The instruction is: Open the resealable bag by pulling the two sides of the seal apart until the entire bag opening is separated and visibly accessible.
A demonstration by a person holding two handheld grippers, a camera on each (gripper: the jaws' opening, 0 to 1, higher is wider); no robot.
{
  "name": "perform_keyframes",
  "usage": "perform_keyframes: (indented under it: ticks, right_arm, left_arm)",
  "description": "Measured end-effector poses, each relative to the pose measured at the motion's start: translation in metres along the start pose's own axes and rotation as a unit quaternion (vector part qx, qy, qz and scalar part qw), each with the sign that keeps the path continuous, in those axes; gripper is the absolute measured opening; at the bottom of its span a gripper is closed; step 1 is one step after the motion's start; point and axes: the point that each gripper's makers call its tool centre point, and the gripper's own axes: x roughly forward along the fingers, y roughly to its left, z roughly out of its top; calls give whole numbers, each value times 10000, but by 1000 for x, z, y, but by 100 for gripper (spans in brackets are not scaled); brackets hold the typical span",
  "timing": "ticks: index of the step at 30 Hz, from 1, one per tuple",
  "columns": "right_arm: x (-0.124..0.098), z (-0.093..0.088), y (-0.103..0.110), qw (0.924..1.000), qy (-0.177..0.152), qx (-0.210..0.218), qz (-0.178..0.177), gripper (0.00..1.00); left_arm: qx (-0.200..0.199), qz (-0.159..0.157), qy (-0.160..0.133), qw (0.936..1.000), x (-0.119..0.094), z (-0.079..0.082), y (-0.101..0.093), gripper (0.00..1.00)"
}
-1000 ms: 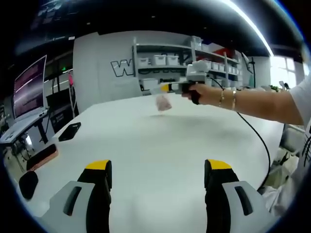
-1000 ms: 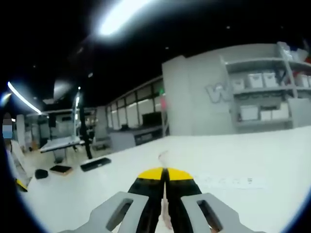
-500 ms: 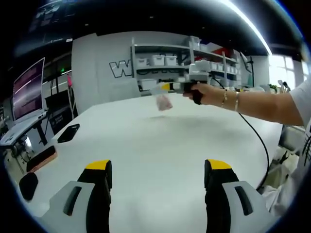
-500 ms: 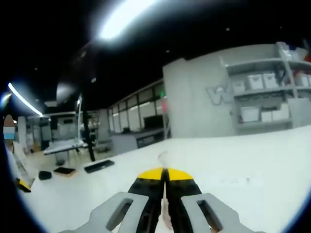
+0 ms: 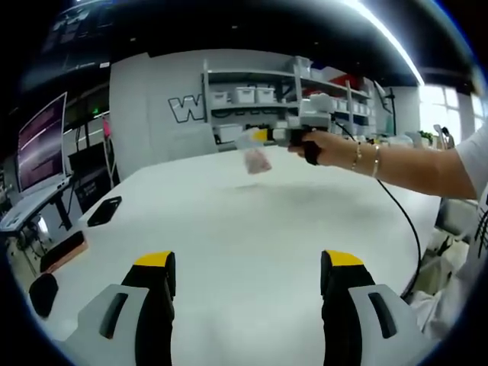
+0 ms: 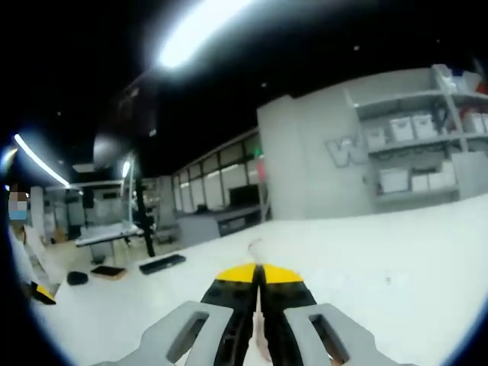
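Note:
In the left gripper view my left gripper [image 5: 248, 263] stands open low over the white table [image 5: 229, 229], nothing between its yellow-tipped jaws. Far across the table the right gripper [image 5: 255, 137], held in a person's hand [image 5: 316, 145], hangs a small clear resealable bag [image 5: 257, 160] with pinkish contents above the tabletop. In the right gripper view my right gripper [image 6: 258, 273] is shut on the bag's thin top edge [image 6: 255, 248], which pokes out beyond the jaw tips; the bag's body is hidden below the jaws.
A dark phone [image 5: 104, 211] and an orange-edged flat item [image 5: 65, 250] lie at the table's left side, with a black round object [image 5: 43, 293] nearer. Shelves with white bins [image 5: 252, 95] stand behind the table. A black cable [image 5: 408, 221] trails off the right edge.
The right gripper with the bag has lifted slightly and drifted right in the left gripper view. The right gripper view has tilted a little. Left gripper unchanged.

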Motion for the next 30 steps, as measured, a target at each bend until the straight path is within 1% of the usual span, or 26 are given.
perform_keyframes:
  ticks: [7, 22, 30]
  right_arm:
    - [-6, 3, 3, 10000, -83, 41, 25, 0]
    - [-19, 4, 5, 9997, -178, 139, 93, 0]
    - [-25, 11, 5, 9993, -288, 207, 124, 0]
  left_arm:
    - [9, 19, -28, 10000, -1, 2, 2, 77]
    - [27, -20, -60, 10000, -3, 3, -4, 77]
    - [30, -43, -71, 10000, -4, 2, -6, 77]
